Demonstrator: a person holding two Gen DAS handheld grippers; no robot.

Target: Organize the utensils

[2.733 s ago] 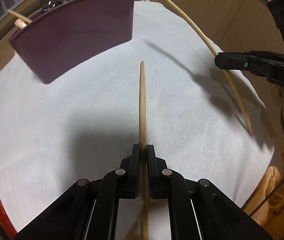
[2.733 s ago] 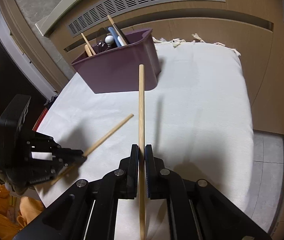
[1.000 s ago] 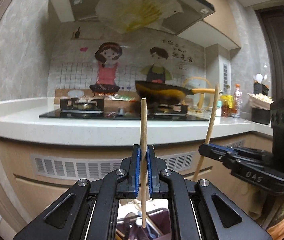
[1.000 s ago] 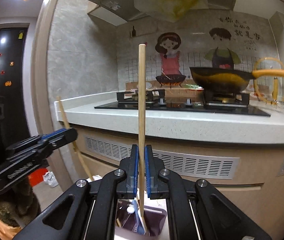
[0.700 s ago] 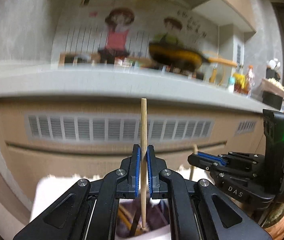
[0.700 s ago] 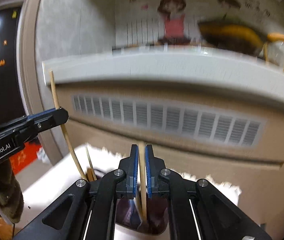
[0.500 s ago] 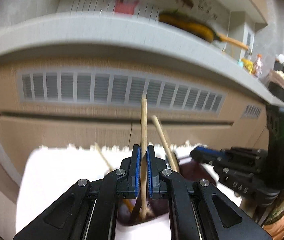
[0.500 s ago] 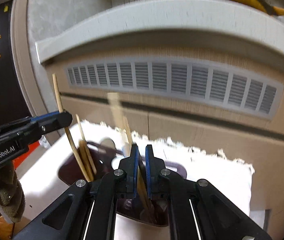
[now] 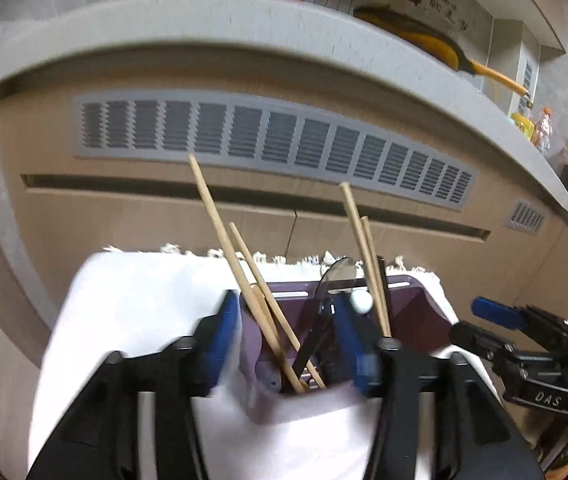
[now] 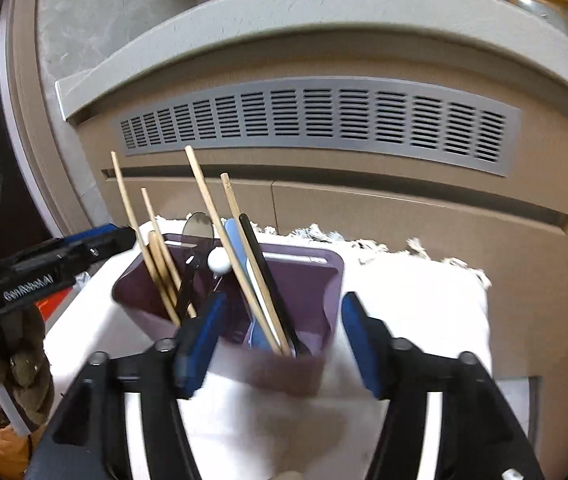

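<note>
My left gripper (image 9: 296, 344) is black plastic with blue pads and round silver screws on its finger links. My right gripper (image 10: 280, 340) matches it. At nine o'clock in the right view, white lettering (mirrored, unreadable) marks the other's side, above a camouflage glove (image 10: 8, 364).

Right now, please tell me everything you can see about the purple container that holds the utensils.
The purple container is a dark plum, rounded-corner bin, seemingly plastic, with a slot handle near its far rim. It stands upright on the white cloth, open at the top. Inside lean several wooden chopsticks, a metal spoon, a black stick and pale blue and white handles. Neither gripper touches it, as far as shown.
</note>
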